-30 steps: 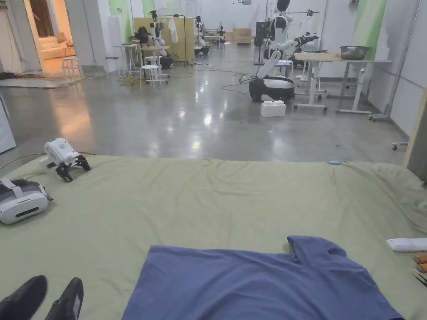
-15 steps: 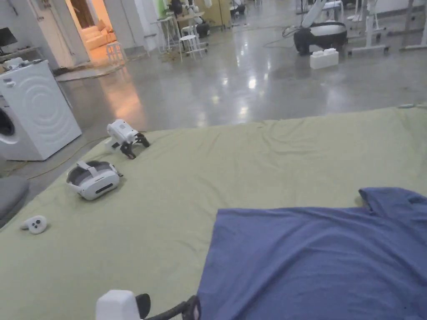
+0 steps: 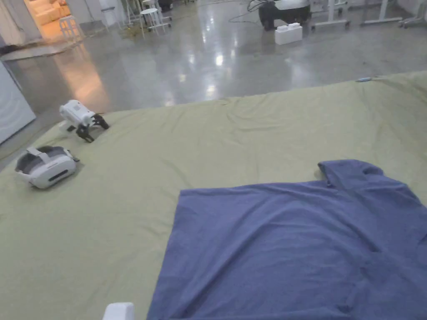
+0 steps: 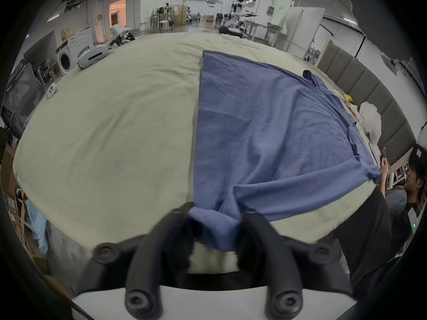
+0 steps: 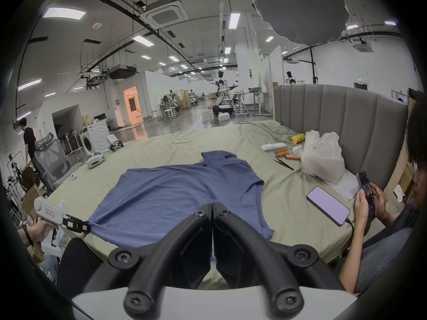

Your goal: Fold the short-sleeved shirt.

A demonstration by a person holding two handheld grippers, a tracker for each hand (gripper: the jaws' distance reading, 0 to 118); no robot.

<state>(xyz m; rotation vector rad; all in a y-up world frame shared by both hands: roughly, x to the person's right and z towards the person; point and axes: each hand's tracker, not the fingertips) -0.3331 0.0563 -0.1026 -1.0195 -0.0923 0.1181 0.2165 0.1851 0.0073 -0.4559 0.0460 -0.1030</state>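
The left tool (image 4: 215, 218) grips a bunched corner of the blue shirt (image 3: 292, 246) at the bed's (image 3: 233, 137) near edge; the right tool (image 5: 212, 206) has its jaws together, apparently pinching the hem; the shirt lies spread flat on the green sheet.

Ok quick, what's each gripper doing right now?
Left gripper: closed on a bunched corner of the shirt.
Right gripper: fingers closed together; the shirt edge lies under them, but a grip cannot be told.
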